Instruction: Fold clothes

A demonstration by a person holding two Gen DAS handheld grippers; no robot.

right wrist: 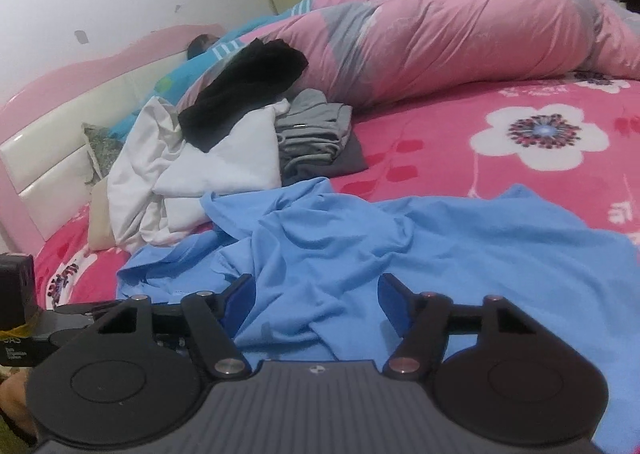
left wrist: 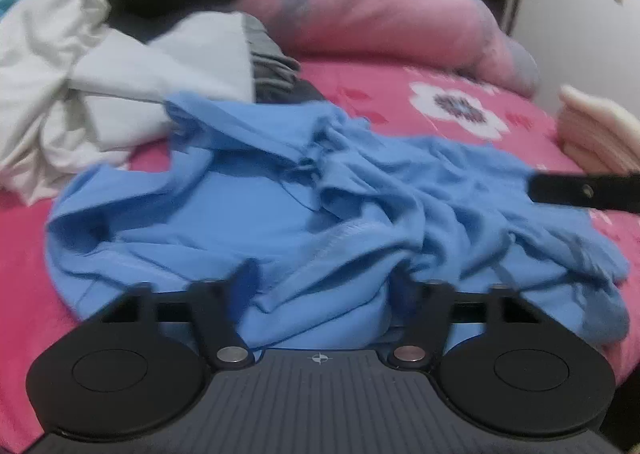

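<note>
1. We have a blue shirt (left wrist: 304, 189) lying crumpled on the bed's pink flowered sheet (right wrist: 440, 141), just in front of a pile of white clothes (right wrist: 208, 169), a black garment (right wrist: 248, 81) and folded grey clothes (right wrist: 316, 133).
2. Our left tool (left wrist: 320, 274) sits low over the near edge of the shirt. Its jaws stand part open, with a bunched fold of blue cloth between them; we cannot tell whether the pads press on it.
3. Our right tool (right wrist: 314, 294) stands wider open, with blue cloth lying between and below its fingers. Nothing looks pinched there.
4. We judge the shirt to be light, thin and very limp: it drapes into many soft wrinkles and will sag and trail from any single grip.
5. It is not fragile, and the knit should not slip much between the pads.
6. We judge the best hold to be on an edge or seam, such as the hem or the shoulders, one tool at each end, so the cloth can be drawn flat.
7. A pinch in the bunched middle would likely gather several layers at once.
</note>
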